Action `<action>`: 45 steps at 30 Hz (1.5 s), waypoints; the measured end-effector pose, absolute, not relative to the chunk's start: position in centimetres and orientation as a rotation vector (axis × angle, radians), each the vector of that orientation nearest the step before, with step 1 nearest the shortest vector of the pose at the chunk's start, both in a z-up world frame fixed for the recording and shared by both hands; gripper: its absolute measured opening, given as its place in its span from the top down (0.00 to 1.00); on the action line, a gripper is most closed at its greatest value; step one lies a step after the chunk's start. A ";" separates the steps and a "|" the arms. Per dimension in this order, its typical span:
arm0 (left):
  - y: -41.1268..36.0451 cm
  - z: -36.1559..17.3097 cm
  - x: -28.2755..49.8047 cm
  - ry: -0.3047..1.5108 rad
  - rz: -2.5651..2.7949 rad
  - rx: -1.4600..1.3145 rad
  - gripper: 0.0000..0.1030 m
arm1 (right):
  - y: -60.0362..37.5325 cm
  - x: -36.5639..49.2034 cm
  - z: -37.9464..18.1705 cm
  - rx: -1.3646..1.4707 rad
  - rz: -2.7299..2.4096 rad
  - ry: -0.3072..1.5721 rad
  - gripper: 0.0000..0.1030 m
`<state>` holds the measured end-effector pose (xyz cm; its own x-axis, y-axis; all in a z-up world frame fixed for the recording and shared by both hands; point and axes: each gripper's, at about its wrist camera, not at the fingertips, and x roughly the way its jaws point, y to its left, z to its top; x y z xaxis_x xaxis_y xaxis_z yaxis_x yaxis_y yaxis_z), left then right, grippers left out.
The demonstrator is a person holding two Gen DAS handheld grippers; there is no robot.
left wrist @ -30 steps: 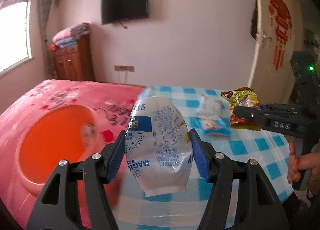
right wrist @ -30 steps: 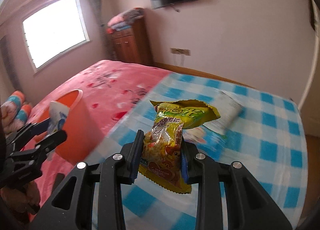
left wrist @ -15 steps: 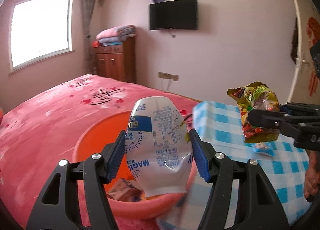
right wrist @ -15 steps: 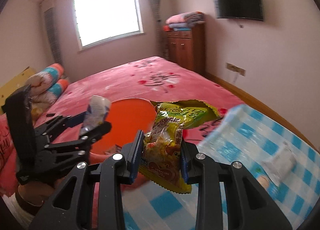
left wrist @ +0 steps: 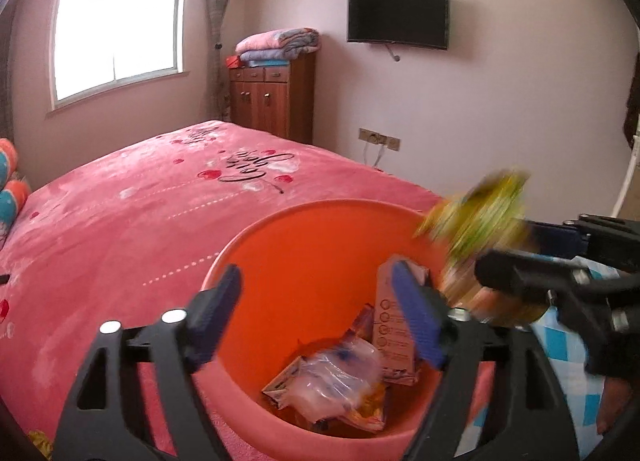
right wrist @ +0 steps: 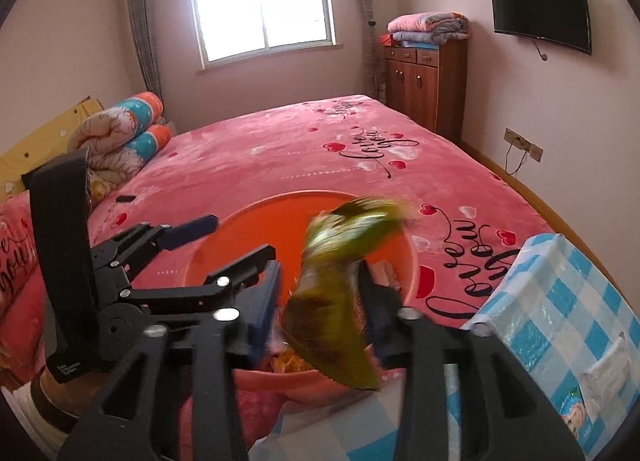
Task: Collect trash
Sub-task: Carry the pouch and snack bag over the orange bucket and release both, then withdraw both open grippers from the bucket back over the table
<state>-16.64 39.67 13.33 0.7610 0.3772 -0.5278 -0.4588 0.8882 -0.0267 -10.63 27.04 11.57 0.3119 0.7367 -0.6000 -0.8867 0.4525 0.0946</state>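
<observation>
An orange basin (left wrist: 304,245) sat on the pink bed, holding a clear crumpled plastic bag (left wrist: 340,377), a pale carton (left wrist: 394,333) leaning against its wall and other wrappers, while a blurred yellow-green snack packet (right wrist: 340,285) hung tilted above its rim.

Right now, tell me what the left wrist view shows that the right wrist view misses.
Only the left wrist view shows the bucket's contents: a clear plastic wrapper and a small carton. Only the right wrist view shows the checkered tablecloth with a snack packet and rolled quilts. Both show the orange bucket, the yellow-green snack bag, the pink bedspread.
</observation>
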 end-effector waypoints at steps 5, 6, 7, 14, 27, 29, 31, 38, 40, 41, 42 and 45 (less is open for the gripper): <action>40.3 12.6 -16.6 0.547 0.483 -0.180 0.12 | 25.0 -10.0 11.5 -0.196 1.058 0.623 0.15; 40.2 12.5 -16.4 0.551 0.485 -0.181 0.12 | 24.4 -9.7 11.4 -0.186 1.042 0.628 0.13; 40.3 12.4 -16.3 0.558 0.487 -0.184 0.12 | 24.1 -9.5 11.2 -0.178 1.034 0.633 0.13; 40.5 12.2 -16.2 0.565 0.502 -0.191 0.08 | 21.9 -8.4 10.0 -0.133 0.951 0.668 0.10; 39.1 12.5 -15.5 0.586 0.519 -0.141 0.07 | 19.2 -8.6 7.5 -0.127 0.875 0.710 0.10; 38.7 12.6 -15.4 0.590 0.518 -0.131 0.07 | 18.7 -8.5 7.1 -0.119 0.861 0.721 0.10; 38.2 12.7 -15.3 0.592 0.516 -0.114 0.07 | 18.2 -8.5 6.8 -0.112 0.852 0.727 0.10; 36.8 13.1 -15.1 0.588 0.502 -0.087 0.07 | 16.7 -8.8 6.4 -0.097 0.827 0.731 0.10; 36.3 13.1 -15.0 0.592 0.497 -0.081 0.06 | 16.4 -9.0 6.3 -0.100 0.818 0.728 0.10; 36.1 13.0 -15.0 0.594 0.493 -0.078 0.06 | 16.2 -9.1 6.2 -0.101 0.814 0.728 0.10; 35.7 13.0 -14.9 0.598 0.488 -0.073 0.06 | 16.0 -9.2 6.1 -0.102 0.810 0.728 0.10; 35.0 13.0 -14.7 0.601 0.478 -0.059 0.06 | 15.4 -9.4 5.9 -0.104 0.799 0.727 0.10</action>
<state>-14.73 35.02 13.02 0.7199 0.4149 -0.5565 -0.4487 0.8898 0.0830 -9.45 15.40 5.93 0.4721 0.6166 -0.6300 -0.6853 0.7062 0.1777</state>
